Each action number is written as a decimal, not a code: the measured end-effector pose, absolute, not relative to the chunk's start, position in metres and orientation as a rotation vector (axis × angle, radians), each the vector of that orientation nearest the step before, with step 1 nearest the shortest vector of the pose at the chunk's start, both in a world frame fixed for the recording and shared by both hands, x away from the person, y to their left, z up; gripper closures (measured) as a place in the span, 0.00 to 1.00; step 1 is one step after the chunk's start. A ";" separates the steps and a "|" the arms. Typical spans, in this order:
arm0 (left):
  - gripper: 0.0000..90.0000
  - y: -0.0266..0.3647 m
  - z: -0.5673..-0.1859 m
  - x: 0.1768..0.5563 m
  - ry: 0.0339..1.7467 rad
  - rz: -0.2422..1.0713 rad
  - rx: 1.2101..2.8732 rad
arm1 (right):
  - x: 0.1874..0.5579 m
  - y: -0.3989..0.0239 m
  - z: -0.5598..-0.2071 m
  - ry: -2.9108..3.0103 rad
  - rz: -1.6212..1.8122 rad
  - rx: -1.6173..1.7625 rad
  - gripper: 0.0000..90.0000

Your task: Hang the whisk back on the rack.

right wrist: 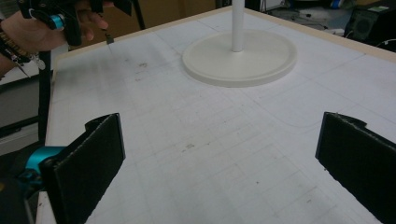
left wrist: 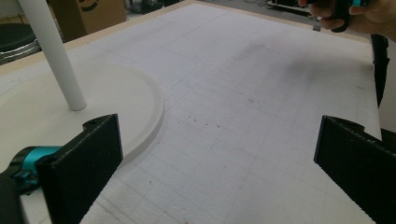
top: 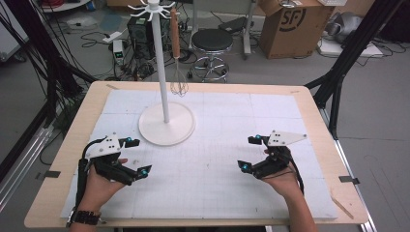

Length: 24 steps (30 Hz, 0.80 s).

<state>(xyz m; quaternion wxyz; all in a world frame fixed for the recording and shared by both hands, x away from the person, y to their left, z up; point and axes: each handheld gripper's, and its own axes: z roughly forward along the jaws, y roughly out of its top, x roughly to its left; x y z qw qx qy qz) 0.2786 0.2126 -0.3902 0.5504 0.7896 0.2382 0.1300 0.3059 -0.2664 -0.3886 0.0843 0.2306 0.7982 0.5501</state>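
Two hand-held grippers rested with jaws apart over a white-matted worktop (top: 251,121).
High view: the left gripper (top: 137,156) and right gripper (top: 250,152) held nothing; a white round-based hook stand (top: 166,121) stood far left, a wooden-handled wire whisk (top: 177,58) hanging from it. Left gripper view: jaws wide apart, the stand's base just beside the left jaw. Right gripper view: jaws wide apart, the stand far ahead.

Evenly lit from overhead, bright and soft, without glare. Faint blurred shadows on the desk (top: 217,159) mat under each hand (clearest in the gripper views). Slightly soft high view; black jaws close up blurred, background hazy.
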 end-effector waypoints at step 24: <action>0.02 0.214 -0.395 0.274 0.567 0.307 1.882 | 0.307 -0.257 -0.397 2.424 1.587 0.684 0.00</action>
